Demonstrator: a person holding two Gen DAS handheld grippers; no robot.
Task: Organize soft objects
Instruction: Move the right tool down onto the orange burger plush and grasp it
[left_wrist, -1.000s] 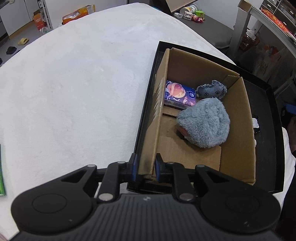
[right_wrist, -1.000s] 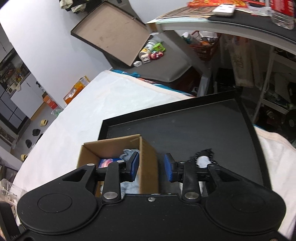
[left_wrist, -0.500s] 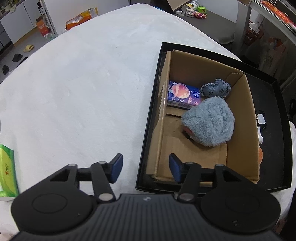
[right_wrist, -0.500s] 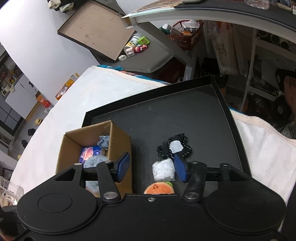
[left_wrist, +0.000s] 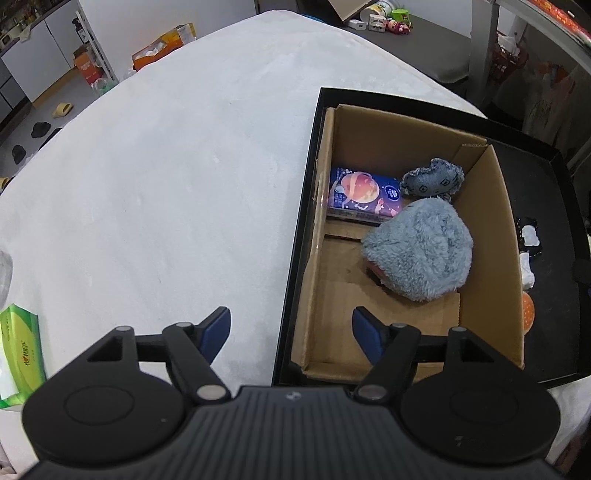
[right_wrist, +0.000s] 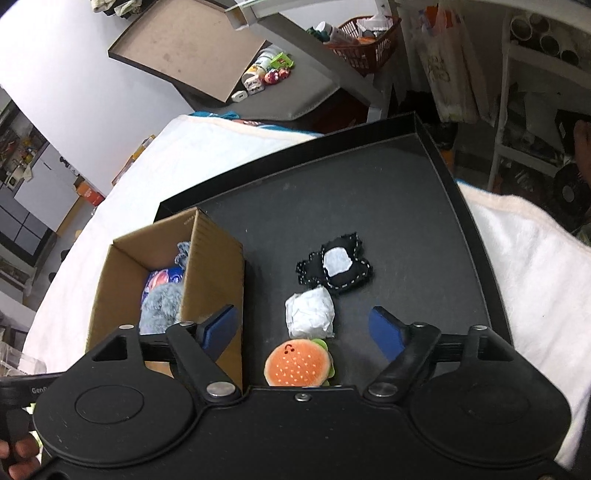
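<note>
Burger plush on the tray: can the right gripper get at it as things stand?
Probably yes. The right gripper, jaws just opened and empty, hangs right over the burger plush. The white packet touches its far edge and the cardboard box stands left, but its sides look free.

The left tool (left_wrist: 290, 330) sits low in its frame, angled steeply down, jaws just opened wide with nothing pinched. The right tool (right_wrist: 303, 331), likewise at the bottom, has also just spread, gripping nothing.
</note>
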